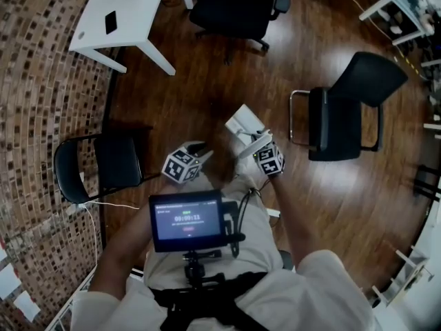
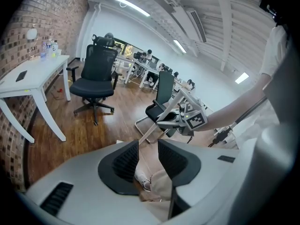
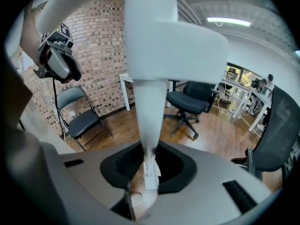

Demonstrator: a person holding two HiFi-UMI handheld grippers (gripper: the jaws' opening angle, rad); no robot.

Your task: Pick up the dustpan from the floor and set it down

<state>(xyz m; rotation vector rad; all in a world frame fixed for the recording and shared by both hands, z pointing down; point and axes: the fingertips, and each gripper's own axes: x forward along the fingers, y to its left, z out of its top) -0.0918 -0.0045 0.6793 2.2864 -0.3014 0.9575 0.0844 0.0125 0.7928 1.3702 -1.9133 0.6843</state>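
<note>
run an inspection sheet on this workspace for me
surface: wooden floor
job's things: white dustpan off the floor, held by its handle
clutter: dark flat item on the white table
grippers: right tongs shut on the dustpan; left tongs open, empty
cables: white cable beside the folding chair
surroundings: brick wall, office chair, black chair

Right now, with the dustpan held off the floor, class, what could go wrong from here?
The right gripper pinches the dustpan only by its narrow handle, so the wide pan may swing or slip. The left gripper is open and gives no support. The black chair stands near; a swing could strike it.
</note>
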